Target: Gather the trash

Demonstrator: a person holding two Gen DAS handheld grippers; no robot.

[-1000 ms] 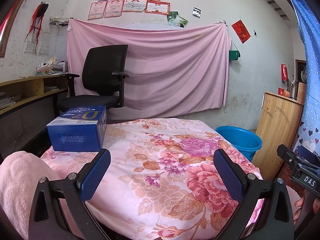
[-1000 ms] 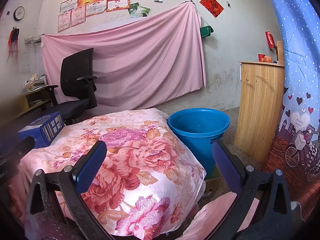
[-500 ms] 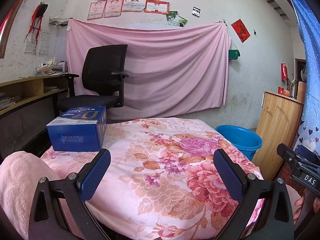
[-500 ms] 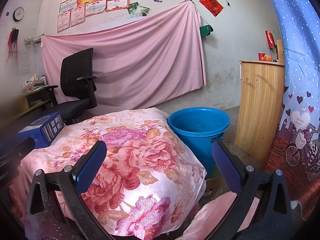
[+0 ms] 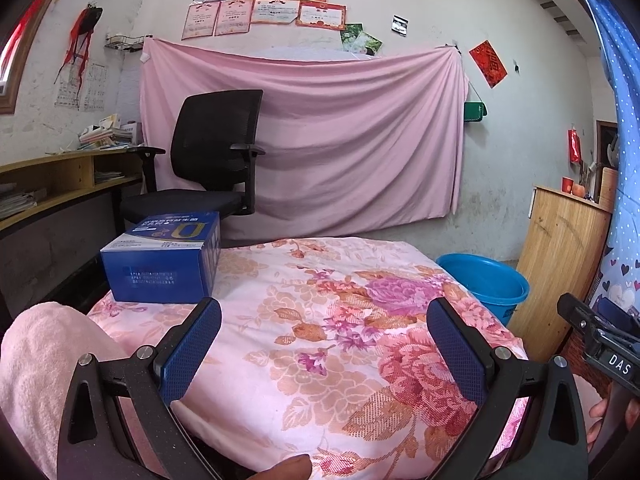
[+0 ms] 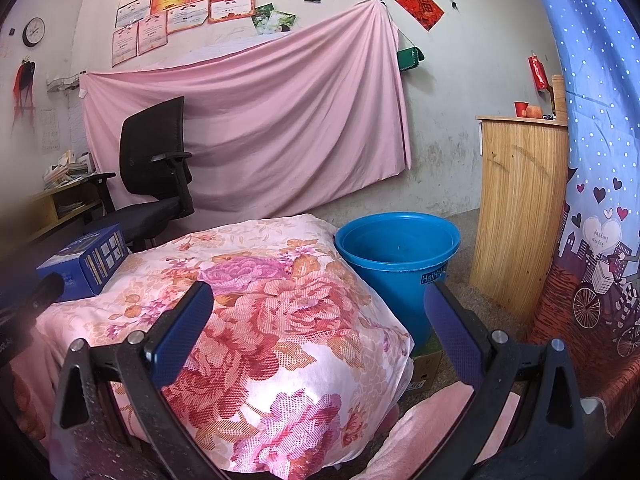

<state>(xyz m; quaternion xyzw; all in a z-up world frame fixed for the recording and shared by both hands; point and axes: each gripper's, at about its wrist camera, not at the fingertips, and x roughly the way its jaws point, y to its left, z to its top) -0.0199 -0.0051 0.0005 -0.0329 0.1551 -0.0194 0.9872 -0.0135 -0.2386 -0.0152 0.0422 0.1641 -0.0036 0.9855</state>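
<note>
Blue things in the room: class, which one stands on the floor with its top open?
The blue bucket, round and open-topped, standing on the floor beside the floral quilt. The blue box is closed and rests on the quilt instead.

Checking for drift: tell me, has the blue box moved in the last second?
No. The blue box sits at the same spot on the floral cloth, below the black chair.

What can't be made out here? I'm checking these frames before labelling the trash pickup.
- Blue bucket: its bottom is hidden by its own wall in the right wrist view; the floral cloth cuts it off in the left.
- Blue box: print too small to read.
- Left gripper and right gripper: open, empty; no loose trash shows.
</note>
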